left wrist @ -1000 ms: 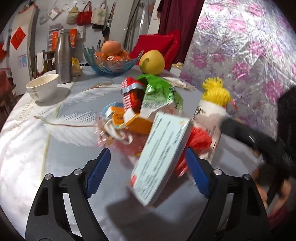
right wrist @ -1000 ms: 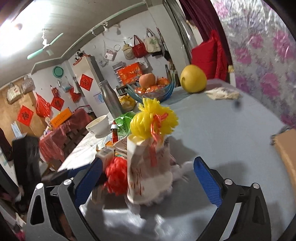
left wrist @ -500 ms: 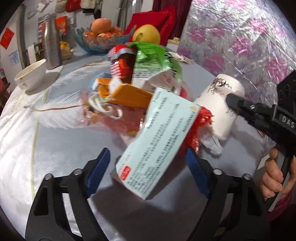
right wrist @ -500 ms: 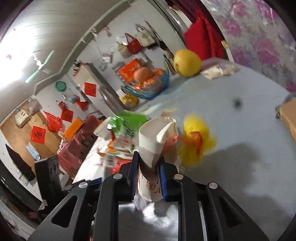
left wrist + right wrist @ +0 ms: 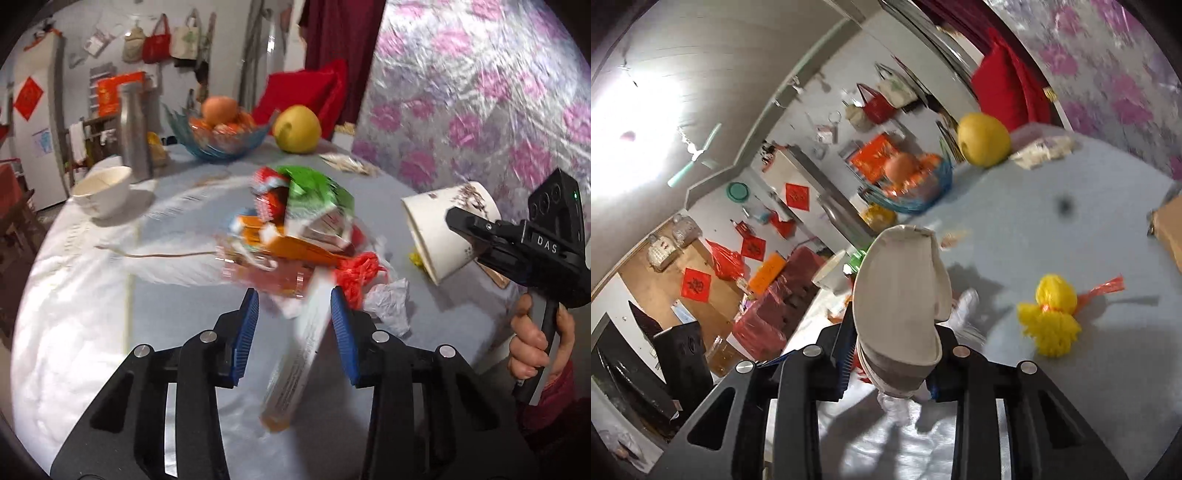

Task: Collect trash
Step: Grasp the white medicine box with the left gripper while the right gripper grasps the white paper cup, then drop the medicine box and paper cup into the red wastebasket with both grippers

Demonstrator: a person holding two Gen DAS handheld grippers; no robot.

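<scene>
The fingers of the left gripper [image 5: 294, 325] have just been closing, with the flat pale box [image 5: 299, 354] standing edge-on between them; its right face lies against the right finger, while a gap shows beside the left finger, so the pads do not yet press it from both sides. The fingers of the right gripper [image 5: 890, 363] are clamped on one white paper cup [image 5: 899, 295], squeezed to an oval and held tilted above the bench [image 5: 85, 314]; in the left wrist view a person's hand [image 5: 532, 339] holds that gripper at about 3 o'clock.

At 12 o'clock from the left fingers lies one blurred heap of trash [image 5: 295, 229]: a green packet, a red-and-white packet and an orange box can be counted; the rest is too smeared to count. One red tuft of string [image 5: 360, 271] and one crumpled white wrapper [image 5: 389, 301] lie at 1 o'clock.

In the right wrist view one yellow pompom [image 5: 1051, 315] with a red ribbon lies on the bench at 3 o'clock from the cup.

Farther back stand one blue glass fruit bowl [image 5: 221, 146], one yellow pomelo [image 5: 297, 129], one steel flask [image 5: 135, 129] and one white bowl [image 5: 103, 188].
</scene>
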